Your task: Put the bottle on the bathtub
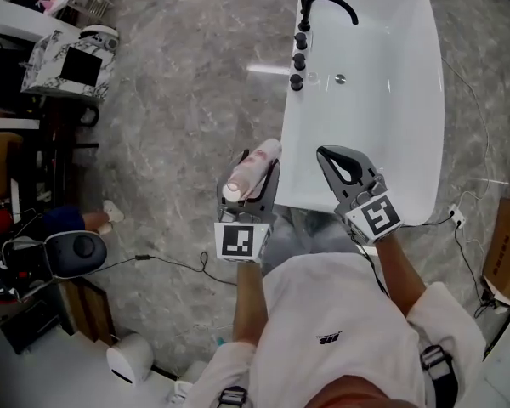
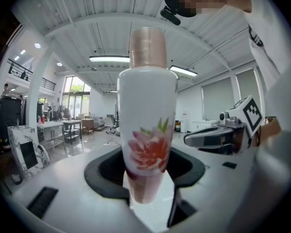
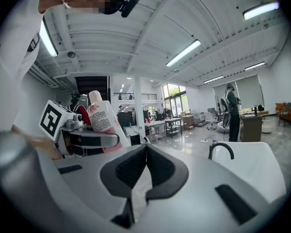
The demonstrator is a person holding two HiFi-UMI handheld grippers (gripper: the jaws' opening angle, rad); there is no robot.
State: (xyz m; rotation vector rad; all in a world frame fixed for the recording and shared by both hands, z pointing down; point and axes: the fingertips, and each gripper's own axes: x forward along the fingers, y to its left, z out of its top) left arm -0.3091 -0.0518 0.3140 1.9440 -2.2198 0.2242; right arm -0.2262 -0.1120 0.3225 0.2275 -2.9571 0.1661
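Here's the picture: the bottle [image 1: 253,170] is up in the air, clamped in the left gripper [image 1: 263,161], its jaws pressed to the lower body, cap end up and leaning a little; the left gripper view shows the white body and pink flower print filling the gap between the pads. It hangs over the grey floor [image 1: 178,143], just beside the near left corner of the bathtub [image 1: 408,126], and touches nothing but the gripper.

The right gripper [image 1: 330,155] carries nothing; its jaws meet tip to tip in its own view, and it hovers over the near rim.

So where does that leave the task? The pick-up is done, I'd say; the carry looks close to its end; the placing itself is not yet done (no part of the bottle rests on the tub). What's left, by my reading: bring it across onto the rim or ledge, stand it up, let go.

Now the count: one bottle; one bathtub; two grippers, one loaded and one closed on air; one black faucet [image 1: 327,5]; three black knobs [image 1: 299,60] in a row along the ledge; one drain [image 1: 340,79]; something small and blue at the far end of that ledge, possibly another bottle, too small to tell.
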